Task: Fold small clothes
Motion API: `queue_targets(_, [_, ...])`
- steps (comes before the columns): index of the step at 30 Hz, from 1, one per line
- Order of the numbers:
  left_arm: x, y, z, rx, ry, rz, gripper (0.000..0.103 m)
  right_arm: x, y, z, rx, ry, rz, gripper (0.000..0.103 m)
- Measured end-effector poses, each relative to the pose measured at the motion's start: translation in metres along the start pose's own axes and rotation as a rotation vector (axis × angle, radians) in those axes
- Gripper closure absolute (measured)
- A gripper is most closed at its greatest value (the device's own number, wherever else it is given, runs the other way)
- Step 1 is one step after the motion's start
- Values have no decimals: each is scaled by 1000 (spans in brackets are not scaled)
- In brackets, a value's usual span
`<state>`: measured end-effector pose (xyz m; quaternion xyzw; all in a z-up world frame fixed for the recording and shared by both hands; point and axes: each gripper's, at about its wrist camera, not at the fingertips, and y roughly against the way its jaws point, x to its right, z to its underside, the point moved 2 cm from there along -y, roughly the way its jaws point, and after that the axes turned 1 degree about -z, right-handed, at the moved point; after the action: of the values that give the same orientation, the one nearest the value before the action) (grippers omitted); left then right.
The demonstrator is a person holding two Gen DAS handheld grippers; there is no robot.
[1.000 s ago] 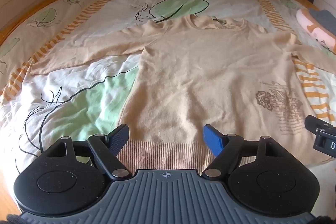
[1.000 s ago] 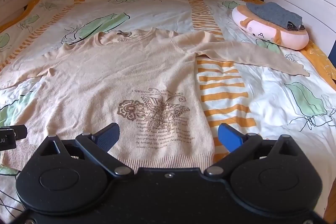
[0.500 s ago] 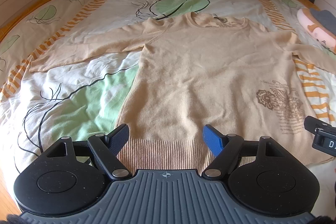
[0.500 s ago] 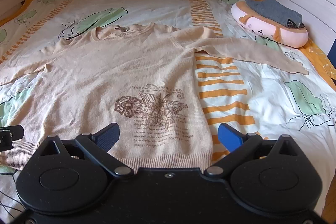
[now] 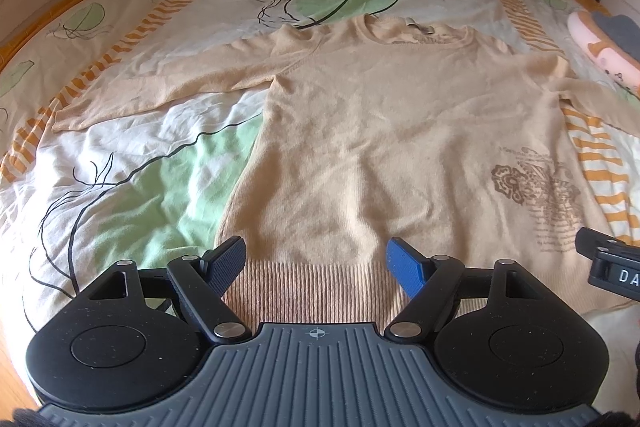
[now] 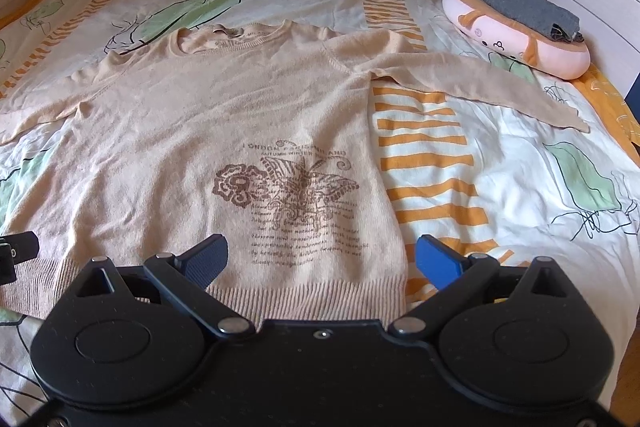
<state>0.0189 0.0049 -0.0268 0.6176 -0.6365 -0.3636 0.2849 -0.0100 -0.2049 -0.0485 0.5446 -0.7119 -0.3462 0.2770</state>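
Beige sweater (image 6: 224,115) with a brown butterfly print (image 6: 296,195); beneath it a white bedsheet (image 6: 500,187) patterned with green leaves and orange stripes.

You could read "LONDON PARIS MILANO" above the butterfly print (image 6: 298,187) on the sweater (image 6: 224,115); the lines beneath stayed illegible.
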Motion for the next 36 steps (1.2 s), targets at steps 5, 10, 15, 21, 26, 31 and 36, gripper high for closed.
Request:
queue_targets(5, [-2, -1, 0, -5, 3, 1, 26, -2, -2, 0, -24, 9, 11, 3])
queue_targets(10, [-2, -1, -1, -5, 2, -1, 26, -3, -1, -3, -25, 12, 7, 3])
queue_targets(15, [-4, -2, -3, -13, 7, 3, 26, -5, 2, -8, -14, 14, 2, 3])
queue_targets(21, [-6, -3, -6, -24, 8, -8, 26, -6, 4, -14, -8, 19, -3, 3])
queue_targets(26, [-5, -7, -9, -43, 5, -15, 26, -8, 5, -19, -10, 18, -7, 3])
queue_targets(31, [-6, -10, -13, -52, 3, -22, 26, -10, 5, -22, -13, 21, -14, 3])
queue_targets(36, [-8, -14, -16, -62, 6, -20, 26, -13, 2, -24, -34, 31, -19, 3])
